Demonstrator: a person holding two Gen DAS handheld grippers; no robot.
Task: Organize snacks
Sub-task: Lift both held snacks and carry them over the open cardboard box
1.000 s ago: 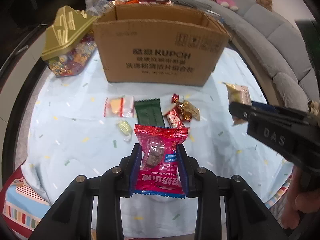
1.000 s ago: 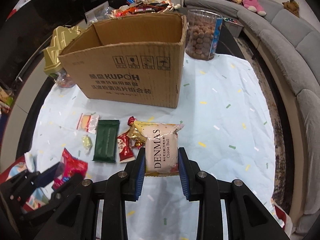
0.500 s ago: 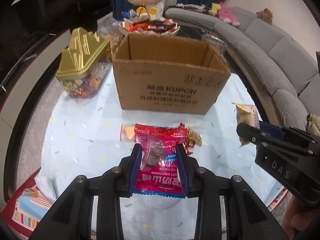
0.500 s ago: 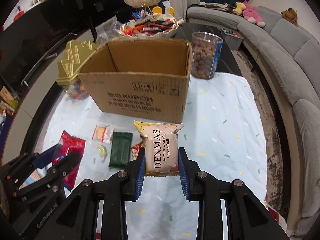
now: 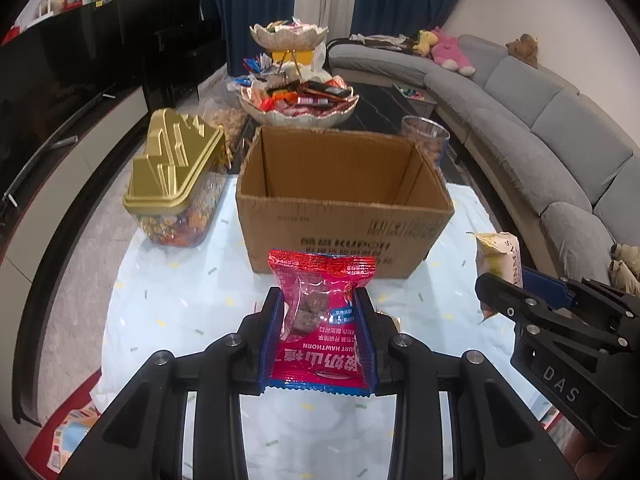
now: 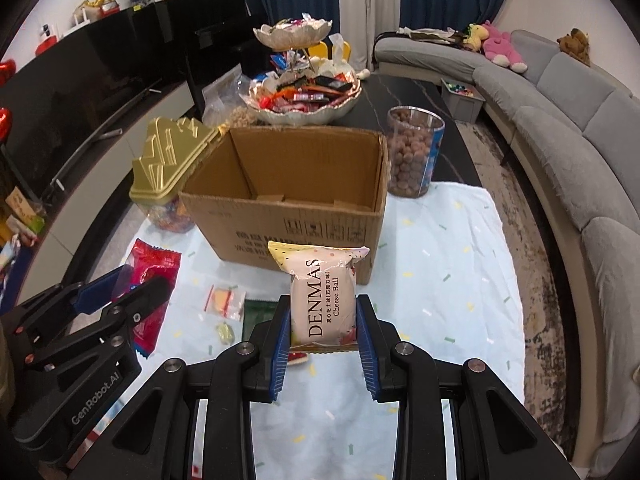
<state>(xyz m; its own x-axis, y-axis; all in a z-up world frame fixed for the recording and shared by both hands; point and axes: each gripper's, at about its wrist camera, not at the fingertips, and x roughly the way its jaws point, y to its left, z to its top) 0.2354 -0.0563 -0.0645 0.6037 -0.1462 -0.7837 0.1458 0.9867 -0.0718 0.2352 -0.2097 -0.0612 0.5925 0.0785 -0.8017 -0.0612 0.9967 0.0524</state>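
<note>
A corrugated cardboard box (image 5: 344,204), open-topped with raw brown walls and dark printed lettering, is sitting on a table (image 6: 448,280) covered in a pale blue cloth flecked with confetti marks. Beside it a clear tub with a ridged, glossy gold lid (image 5: 172,168) is showing bright sweets, and a transparent cylinder of round brown balls (image 6: 414,152) is standing at the box's far right corner. Behind, a scalloped two-tier dish (image 5: 296,100) is heaped with foil-wrapped candies.

Compared with a second ago, both tools are riding higher: the box's interior is now showing, and the loose sweets on the cloth have mostly slipped beneath the left camera's view.

The left hand-held gripper (image 5: 318,336) is clamping a shiny red hawthorn packet (image 5: 320,316) between its blue ribbed pads, the crinkled wrapper with its clear window standing upright in the air in front of the box. The right hand-held gripper (image 6: 322,332) is pinching a smooth pink pillow-shaped Cheese Ball pack (image 6: 322,296), also upright and lifted clear of the cloth, before the box's near wall. Below it a small clear bag (image 6: 226,300), a dark green bar (image 6: 258,314) and a yellow wrapped candy (image 6: 225,332) are lying flat on the cloth.
</note>
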